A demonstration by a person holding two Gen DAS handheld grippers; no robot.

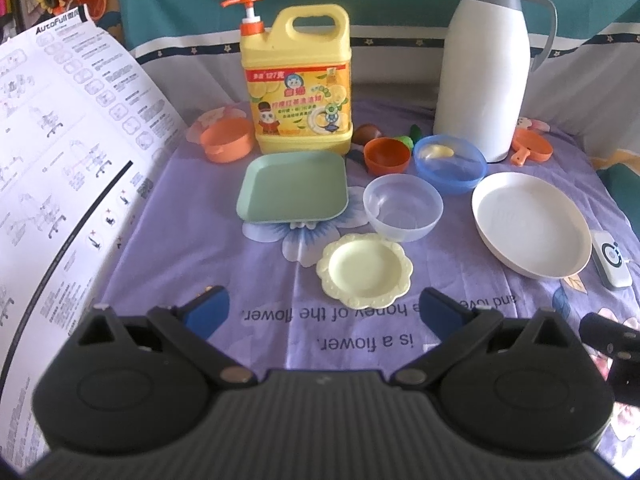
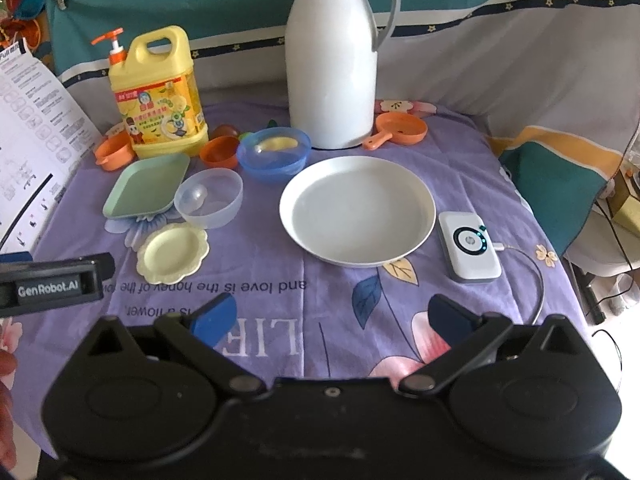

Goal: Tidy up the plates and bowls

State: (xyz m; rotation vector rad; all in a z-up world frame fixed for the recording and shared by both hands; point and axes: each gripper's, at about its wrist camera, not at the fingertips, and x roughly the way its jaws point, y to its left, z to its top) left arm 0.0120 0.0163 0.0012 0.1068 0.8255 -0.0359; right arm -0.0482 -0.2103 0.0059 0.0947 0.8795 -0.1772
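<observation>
On the purple cloth lie a green square plate (image 1: 292,188) (image 2: 148,186), a clear bowl (image 1: 402,206) (image 2: 210,198), a pale yellow scalloped dish (image 1: 365,269) (image 2: 173,254), a big white plate (image 1: 530,224) (image 2: 357,210), a blue bowl (image 1: 450,162) (image 2: 274,154) with something yellow inside, and an orange cup (image 1: 387,155) (image 2: 220,151). My left gripper (image 1: 324,308) is open and empty, just short of the scalloped dish. My right gripper (image 2: 332,316) is open and empty, short of the white plate.
A yellow detergent jug (image 1: 298,80) (image 2: 158,92) and a white thermos (image 1: 486,60) (image 2: 332,56) stand at the back. Orange toy pots (image 1: 226,140) (image 1: 532,146) sit beside them. A white power bank (image 2: 469,245) lies right of the white plate. A printed sheet (image 1: 60,160) stands left.
</observation>
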